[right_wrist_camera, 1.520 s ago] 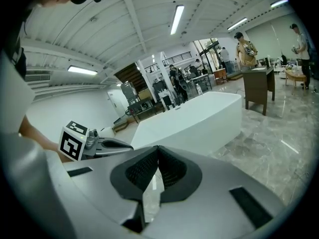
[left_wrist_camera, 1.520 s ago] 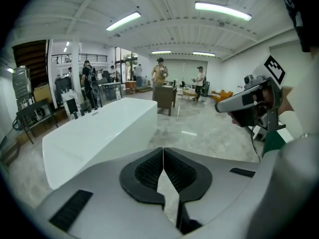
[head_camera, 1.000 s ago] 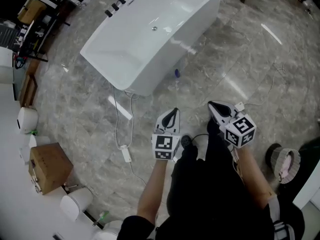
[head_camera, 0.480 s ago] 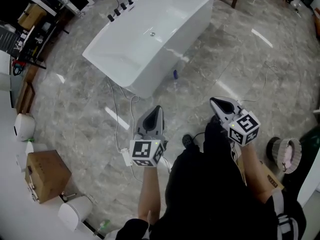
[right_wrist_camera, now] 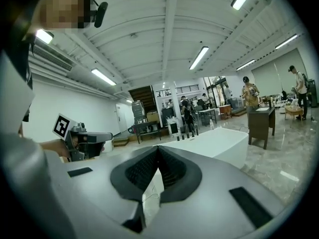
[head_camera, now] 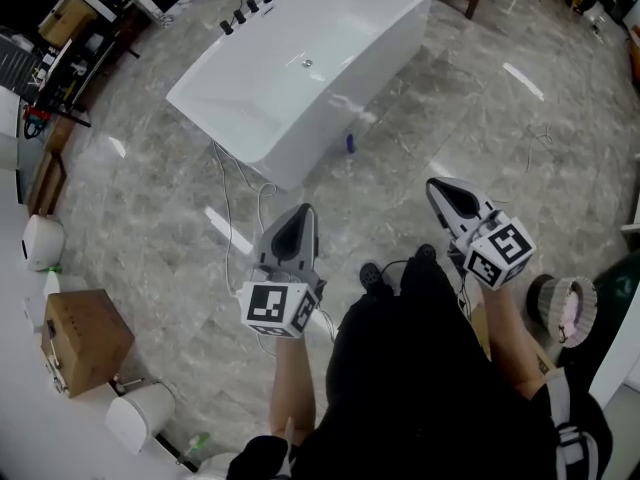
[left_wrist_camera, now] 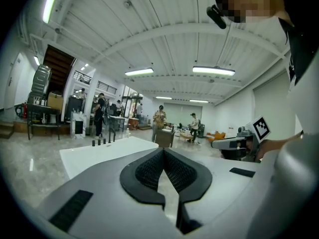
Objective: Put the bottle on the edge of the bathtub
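A white bathtub (head_camera: 320, 138) stands on the grey marble floor ahead of me, with black taps (head_camera: 250, 3) at its far end. A small blue bottle (head_camera: 351, 144) stands on the floor against the tub's near side. My left gripper (head_camera: 304, 210) hovers above the floor short of the tub's near corner, jaws shut and empty. My right gripper (head_camera: 433, 184) is held to the right, also shut with nothing in it. In the left gripper view the left gripper's (left_wrist_camera: 163, 151) pads meet, with the tub (left_wrist_camera: 94, 156) beyond. The right gripper view shows the right gripper (right_wrist_camera: 158, 148) with the tub (right_wrist_camera: 214, 143) behind.
A white cable (head_camera: 235, 218) trails over the floor from the tub. A cardboard box (head_camera: 85, 338) and white fixtures (head_camera: 40, 240) line the left. A round basket (head_camera: 560, 308) sits at the right. Desks, a wooden cabinet (right_wrist_camera: 261, 123) and several people stand beyond the tub.
My left gripper has swung to the left, away from the right one. The right gripper has drifted slightly right. Both stayed shut.
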Motion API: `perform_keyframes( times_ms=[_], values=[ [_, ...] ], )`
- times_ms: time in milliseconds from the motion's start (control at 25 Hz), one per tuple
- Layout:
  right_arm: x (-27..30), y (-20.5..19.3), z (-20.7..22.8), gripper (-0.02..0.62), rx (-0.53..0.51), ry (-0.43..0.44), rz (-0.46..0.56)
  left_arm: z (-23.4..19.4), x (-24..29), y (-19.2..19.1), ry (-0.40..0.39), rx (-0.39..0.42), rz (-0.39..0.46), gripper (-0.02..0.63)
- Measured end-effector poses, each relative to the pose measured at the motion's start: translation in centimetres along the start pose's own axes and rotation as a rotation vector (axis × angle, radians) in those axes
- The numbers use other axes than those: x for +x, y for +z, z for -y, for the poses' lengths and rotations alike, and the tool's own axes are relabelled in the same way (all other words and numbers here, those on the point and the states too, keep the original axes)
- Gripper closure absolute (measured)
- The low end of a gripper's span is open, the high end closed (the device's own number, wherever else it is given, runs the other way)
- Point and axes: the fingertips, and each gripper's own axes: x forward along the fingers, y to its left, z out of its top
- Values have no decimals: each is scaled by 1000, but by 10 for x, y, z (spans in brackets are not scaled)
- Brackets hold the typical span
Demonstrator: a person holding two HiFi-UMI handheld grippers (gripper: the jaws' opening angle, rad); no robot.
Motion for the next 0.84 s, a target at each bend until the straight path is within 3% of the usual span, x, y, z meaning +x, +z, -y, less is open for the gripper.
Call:
perform_keyframes(
  times_ms=[840],
  values=[
    [-16,-9,3,583,-32,25,-22,16,4,-20,22,-26,-43,593]
  ],
)
